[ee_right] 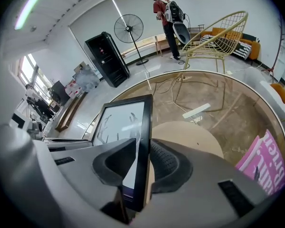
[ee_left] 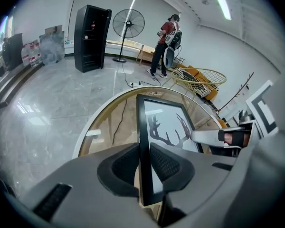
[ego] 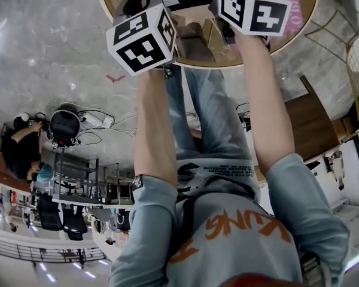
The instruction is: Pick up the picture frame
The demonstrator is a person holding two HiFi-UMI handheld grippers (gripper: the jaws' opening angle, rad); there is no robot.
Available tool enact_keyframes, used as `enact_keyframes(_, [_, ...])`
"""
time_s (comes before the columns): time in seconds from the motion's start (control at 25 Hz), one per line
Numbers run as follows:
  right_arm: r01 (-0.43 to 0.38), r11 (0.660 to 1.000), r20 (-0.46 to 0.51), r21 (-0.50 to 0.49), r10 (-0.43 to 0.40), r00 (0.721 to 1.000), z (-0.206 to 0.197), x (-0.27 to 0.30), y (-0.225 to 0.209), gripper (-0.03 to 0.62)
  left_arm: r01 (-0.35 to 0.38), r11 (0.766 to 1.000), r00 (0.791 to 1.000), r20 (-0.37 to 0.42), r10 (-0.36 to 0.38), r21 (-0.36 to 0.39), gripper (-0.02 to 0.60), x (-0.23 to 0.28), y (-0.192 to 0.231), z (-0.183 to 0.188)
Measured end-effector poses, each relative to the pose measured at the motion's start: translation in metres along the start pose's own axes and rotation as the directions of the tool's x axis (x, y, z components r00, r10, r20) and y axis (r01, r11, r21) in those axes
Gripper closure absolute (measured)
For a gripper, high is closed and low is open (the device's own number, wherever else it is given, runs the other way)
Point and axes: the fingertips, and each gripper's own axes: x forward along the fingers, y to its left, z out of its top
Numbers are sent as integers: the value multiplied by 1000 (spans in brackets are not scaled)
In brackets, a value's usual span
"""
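Black-rimmed and showing an antler print, the picture frame [ee_left: 164, 125] stands upright over the round glass worktop [ee_left: 107, 127], and no view shows whether its lower edge rests there. The left gripper [ee_left: 143, 164] is clamped on one side edge of the frame, its dark ribbed pads pressed against both faces, and the right gripper [ee_right: 143, 164] pinches the opposite side edge in the same way. Just beside the right gripper, a pink magazine [ee_right: 266, 161] lies on the worktop.

Bright w/ ceiling strip lights [ee_left: 222, 1], floor [ee_left: 52, 113] glare, fisheye edges.
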Motion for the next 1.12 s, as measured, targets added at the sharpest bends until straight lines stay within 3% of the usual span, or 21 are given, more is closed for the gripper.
enact_keyframes(0.24, [1,998,131,69,-10,991,-1,-35,16,523,35,999,998,48,-37,36,499,-33,0,4])
enact_keyframes(0.52, [19,998,233,59,-32,972,15,-86,56,525,88,992,987,123,-99,94,502,-92,1,29])
enact_keyframes(0.84, [21,999,312,49,-35,949,54,-162,122,525,125,984,970,191,-148,126,503,-185,6,82])
enact_keyframes(1.12, [13,1000,423,3,-13,906,106,-244,165,525,131,978,938,298,-175,160,503,-275,-12,136])
